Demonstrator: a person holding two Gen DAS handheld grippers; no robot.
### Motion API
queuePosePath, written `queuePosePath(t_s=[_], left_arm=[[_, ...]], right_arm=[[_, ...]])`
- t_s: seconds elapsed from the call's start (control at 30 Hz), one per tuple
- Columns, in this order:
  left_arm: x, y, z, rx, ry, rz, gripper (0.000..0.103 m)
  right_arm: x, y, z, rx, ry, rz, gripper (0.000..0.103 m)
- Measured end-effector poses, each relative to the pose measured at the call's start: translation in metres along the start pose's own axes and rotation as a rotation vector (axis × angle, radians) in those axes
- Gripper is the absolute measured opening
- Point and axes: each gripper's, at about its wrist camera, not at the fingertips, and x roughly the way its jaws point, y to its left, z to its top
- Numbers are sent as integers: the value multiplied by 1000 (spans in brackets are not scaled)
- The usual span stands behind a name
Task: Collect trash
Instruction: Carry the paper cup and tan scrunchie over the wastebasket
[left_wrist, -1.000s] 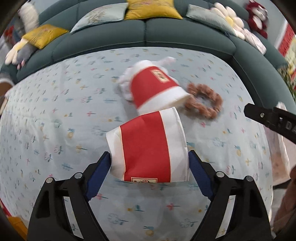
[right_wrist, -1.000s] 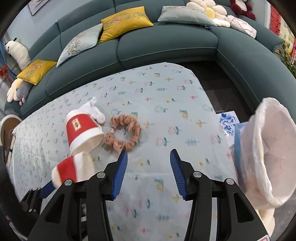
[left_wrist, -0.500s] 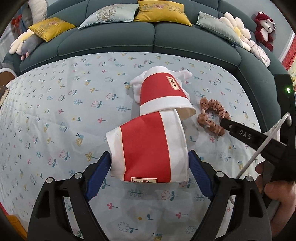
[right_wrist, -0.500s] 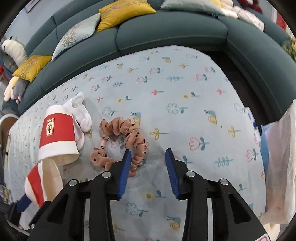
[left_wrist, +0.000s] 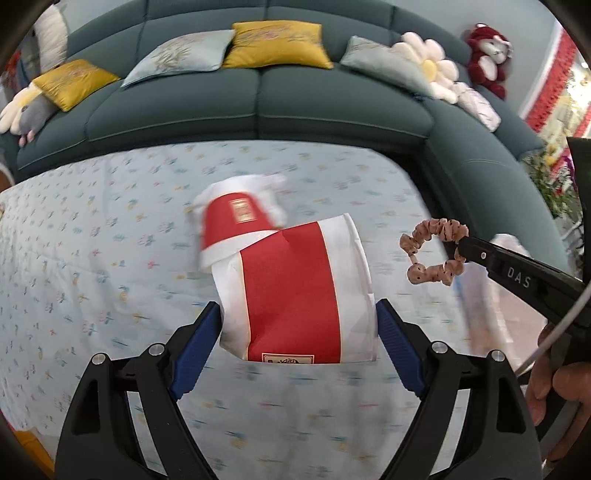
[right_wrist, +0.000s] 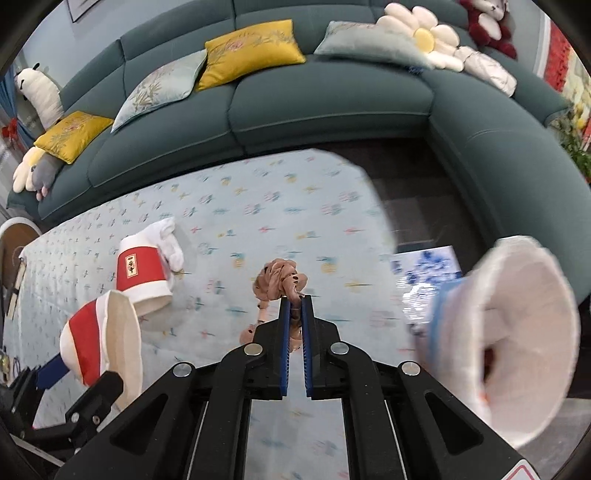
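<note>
Left tool (left_wrist: 299, 325) grips a flattened red-and-white paper cup (left_wrist: 295, 291), blue pads pressed on both its sides, cup lifted off the floral-cloth worktop (left_wrist: 92, 295). In the right wrist view the same cup (right_wrist: 99, 343) shows at lower left, mouth open toward the camera.

Right tool (right_wrist: 294, 306) is pinched nearly closed on a pink dotted scrunchie (right_wrist: 280, 284), which bunches up past the fingertips; from the left wrist view the scrunchie (left_wrist: 432, 254) hangs in the air at the tool's tip, just right of the held cup.

Right of the scrunchie, close to the lens, a white bag-lined bin (right_wrist: 517, 332) with its mouth open, blurred.

Beyond the held cup, a second red-and-white cup (left_wrist: 236, 225) lies on its side on the worktop, touching a crumpled white tissue (left_wrist: 266, 192) behind it.

Farthest, a teal sofa (right_wrist: 314, 99) curves round the worktop, carrying yellow cushions (right_wrist: 251, 51) and a daisy pillow (right_wrist: 424, 37).
</note>
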Motion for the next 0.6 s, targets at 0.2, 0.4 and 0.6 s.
queuePosePath(t_s=[0.2,0.4,0.6], left_arm=[[-13,-63,2,86,2,-79,80],[-8,-129,-5,213,19,-141,80],[11,-170,-7,281,48,-201,80]], right_arm=[[-43,-63,-10,28,9,-90,5],[-57,-127,-33,179,46,-144,5],[-60,-173,-53,319,60,-211,5]])
